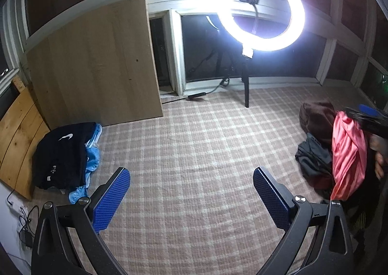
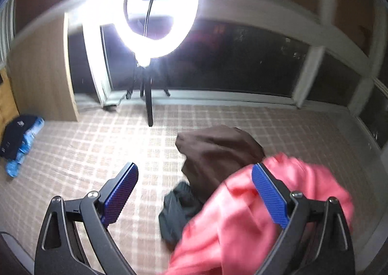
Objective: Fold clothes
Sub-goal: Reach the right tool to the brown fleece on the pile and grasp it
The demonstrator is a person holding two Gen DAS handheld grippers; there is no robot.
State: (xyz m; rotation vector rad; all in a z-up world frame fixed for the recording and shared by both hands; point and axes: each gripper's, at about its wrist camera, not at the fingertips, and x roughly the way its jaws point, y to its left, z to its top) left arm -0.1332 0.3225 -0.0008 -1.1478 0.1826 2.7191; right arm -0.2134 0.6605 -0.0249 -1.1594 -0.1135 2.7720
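From your left wrist camera, your left gripper (image 1: 191, 190) points down at the checked bedcover (image 1: 194, 144) with its blue pads spread wide and only bare cover between them. Take the ring light (image 1: 260, 11) on its tripod as your landmark: it stands at the far edge of the cover, against the dark window. Well to the left of it, at the cover's edge beside a leaning wooden board (image 1: 97, 64), lies a stack of a black garment (image 1: 60, 156) on top of light blue clothes (image 1: 93, 158). To the right of the light and nearer you sits a heap with a brown garment (image 1: 317, 120) and a grey garment (image 1: 312, 156). In front of that heap the pink garment (image 1: 346, 153) hangs from your right gripper (image 1: 368, 115), which enters at the frame's right edge; only part of it shows here, so how the cloth is caught cannot be told from this view. From your right wrist camera, which is blurred, your right gripper (image 2: 194, 192) has its jaws wide apart. The pink garment (image 2: 230, 226) drapes over and behind the right-hand finger (image 2: 269, 197) and bunches below it, while the left finger stands free over the cover; the pads are not pressing on the cloth. The brown garment (image 2: 218, 151) lies just below the ring light's (image 2: 155, 8) tripod foot, with the grey garment (image 2: 174, 212) nearer you, touching it.
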